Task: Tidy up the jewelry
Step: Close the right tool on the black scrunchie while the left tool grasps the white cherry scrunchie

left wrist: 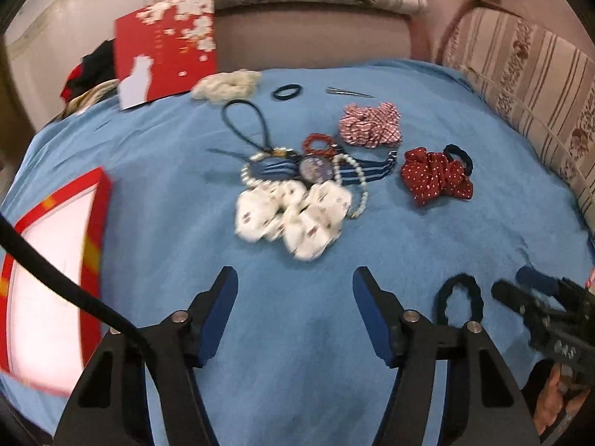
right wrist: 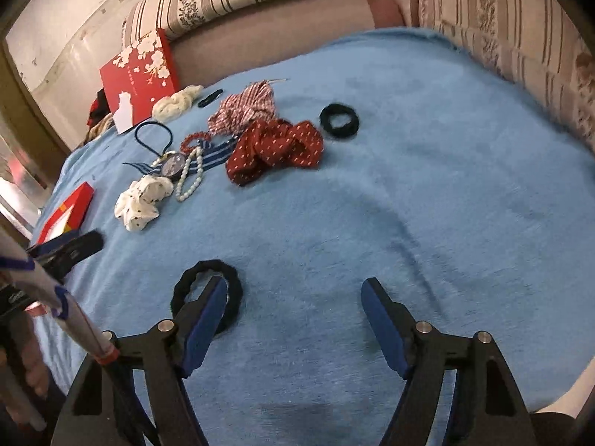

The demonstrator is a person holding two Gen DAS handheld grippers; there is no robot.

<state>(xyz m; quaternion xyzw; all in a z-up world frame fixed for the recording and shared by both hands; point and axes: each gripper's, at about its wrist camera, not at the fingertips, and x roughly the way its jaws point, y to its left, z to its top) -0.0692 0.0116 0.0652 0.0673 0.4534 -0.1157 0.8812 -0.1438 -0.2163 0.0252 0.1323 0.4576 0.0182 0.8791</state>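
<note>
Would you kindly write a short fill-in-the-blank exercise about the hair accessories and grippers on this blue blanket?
1. The dark red scrunchie is patterned with small white ____.
2. Both the left gripper and the right gripper have their jaws ____.
3. The hair tie lying at the right gripper's left finger is ____ in colour.
4. The open box near the left gripper has a ____ rim.

Missing words: dots; open; black; red

Striped cushions [left wrist: 528, 85] (floral bands), scuffed wall [right wrist: 74, 33]
</note>
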